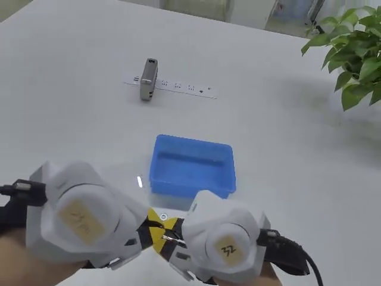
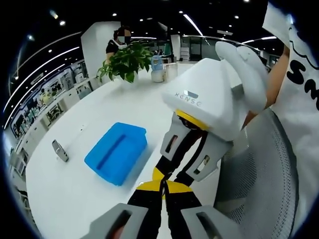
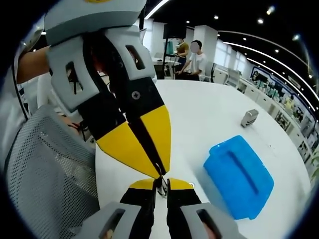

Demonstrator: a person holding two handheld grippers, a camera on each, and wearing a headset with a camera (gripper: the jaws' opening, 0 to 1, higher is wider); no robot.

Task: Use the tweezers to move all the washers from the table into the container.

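The left gripper [image 1: 156,230] and the right gripper [image 1: 169,238] meet nose to nose low over the white table [image 1: 286,149], their yellow tips touching. The left gripper's jaws are pressed flat together with nothing visible between them. In the right gripper view, the right gripper's jaws are drawn in tight on a small silvery metal piece [image 3: 162,188] pinched at the very tips; it is too small and too hidden to say whether it is the tweezers. The point of the left gripper comes down onto that same spot. One tiny washer [image 1: 164,217] seems to lie on the table just past the joined tips, on the side away from the person. Just beyond it sits the blue container [image 1: 191,186], an open, shallow rectangular tray, near the grippers and straight ahead of them; its inside looks bare as far as the head view shows. Well beyond the container, far ahead of both grippers, a white power strip [image 1: 178,87] lies flat with a grey adapter [image 1: 148,79] plugged in and standing upright on it. A leafy green plant [image 1: 357,53] reaches in at the far right, well away from the right gripper.
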